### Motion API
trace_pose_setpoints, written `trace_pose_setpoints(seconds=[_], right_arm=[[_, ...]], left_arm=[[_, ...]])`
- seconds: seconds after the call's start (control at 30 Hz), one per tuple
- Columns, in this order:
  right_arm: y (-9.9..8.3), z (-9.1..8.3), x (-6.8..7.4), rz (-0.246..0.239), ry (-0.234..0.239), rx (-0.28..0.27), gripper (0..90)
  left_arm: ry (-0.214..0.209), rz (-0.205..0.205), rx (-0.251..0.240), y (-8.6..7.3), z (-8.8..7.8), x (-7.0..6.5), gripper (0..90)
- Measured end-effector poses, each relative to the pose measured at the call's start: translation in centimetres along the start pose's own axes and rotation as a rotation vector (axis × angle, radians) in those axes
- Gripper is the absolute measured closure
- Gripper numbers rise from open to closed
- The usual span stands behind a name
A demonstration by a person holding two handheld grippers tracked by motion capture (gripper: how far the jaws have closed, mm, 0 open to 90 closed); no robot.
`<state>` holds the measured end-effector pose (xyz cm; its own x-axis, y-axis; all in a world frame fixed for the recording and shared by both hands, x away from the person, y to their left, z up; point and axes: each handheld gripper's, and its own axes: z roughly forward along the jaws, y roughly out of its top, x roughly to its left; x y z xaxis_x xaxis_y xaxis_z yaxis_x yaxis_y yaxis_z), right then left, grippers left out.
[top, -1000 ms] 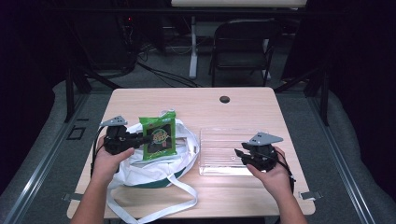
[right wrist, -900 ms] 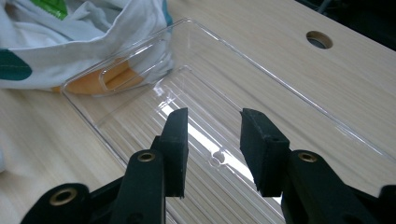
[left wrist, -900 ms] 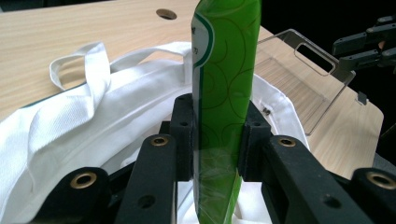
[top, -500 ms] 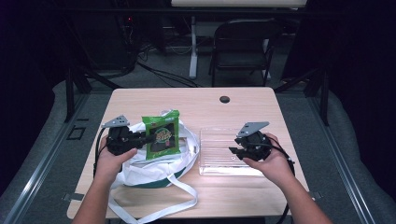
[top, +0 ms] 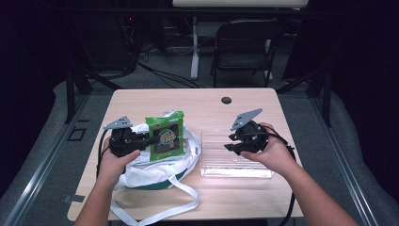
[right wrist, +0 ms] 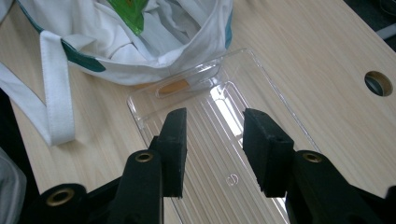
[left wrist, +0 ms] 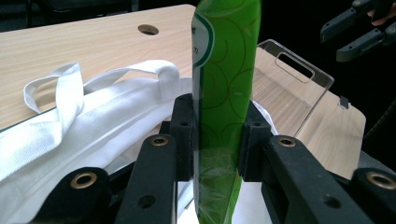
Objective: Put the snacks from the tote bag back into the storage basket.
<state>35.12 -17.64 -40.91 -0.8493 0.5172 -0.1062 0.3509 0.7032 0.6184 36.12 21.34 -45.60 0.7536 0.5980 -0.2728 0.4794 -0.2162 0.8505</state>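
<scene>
- Your left gripper (top: pixel 149 140) clamps the green packet (top: pixel 165 136) upright over the white bag (top: pixel 157 165); the packet's lower end is cut off.
- Your right gripper (right wrist: pixel 212 144), jaws apart and just widening, grips nothing above the clear tray (right wrist: pixel 224 154).

On the table (top: pixel 197 101) the cloth bag (top: pixel 155 167) lies at the left and the clear tray (top: pixel 235 162) just to its right, the bag's edge seemingly overlapping the tray's near handle slot, though the fold hides the exact contact. The snack packet (top: pixel 164 135) stands upright above the bag's mouth, pinched at its side between the pads of the left gripper (top: pixel 141 140), which comes in from the left; the right gripper (top: pixel 231 143) hangs above the tray with nothing between its parted pads. Behind both, near the far edge, sits the table's cable hole (top: pixel 226 100), and one bag strap (top: pixel 160 207) trails toward the near edge
</scene>
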Motion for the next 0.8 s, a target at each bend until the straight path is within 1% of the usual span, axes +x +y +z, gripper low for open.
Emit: trace_pose_setpoints(seconds=[0.13,0.3,0.47,0.5,0.57,0.6,0.67,0.8], right_arm=[[1.3,-0.3,-0.2,-0.035,0.018,0.010,60.1],[2.3,-0.4,-0.3,-0.055,0.027,0.016,59.9],[3.4,-0.6,-0.2,-0.098,0.024,0.042,59.7],[3.5,-0.7,-0.1,-0.103,0.023,0.041,59.7],[3.9,-0.7,0.0,-0.107,0.026,0.037,59.3],[4.1,-0.8,0.0,-0.124,0.022,0.041,59.1],[4.5,-1.0,0.1,-0.130,0.024,0.041,58.7],[5.2,-1.2,0.2,-0.152,0.021,0.048,57.5]], left_arm=[[-0.012,0.005,-0.008,0.1,0.0,-0.3,72.3],[-0.024,0.014,-0.014,0.3,0.1,-0.7,72.3],[-0.040,0.017,-0.010,0.4,0.5,-1.3,72.2],[-0.044,0.027,-0.008,0.5,0.5,-1.3,72.2],[-0.047,0.029,-0.005,0.5,0.7,-1.5,72.2],[-0.049,0.034,-0.002,0.5,0.7,-1.6,72.2],[-0.054,0.031,-0.007,0.5,0.8,-1.8,72.3],[-0.065,0.039,-0.009,0.7,0.9,-2.2,72.2]])
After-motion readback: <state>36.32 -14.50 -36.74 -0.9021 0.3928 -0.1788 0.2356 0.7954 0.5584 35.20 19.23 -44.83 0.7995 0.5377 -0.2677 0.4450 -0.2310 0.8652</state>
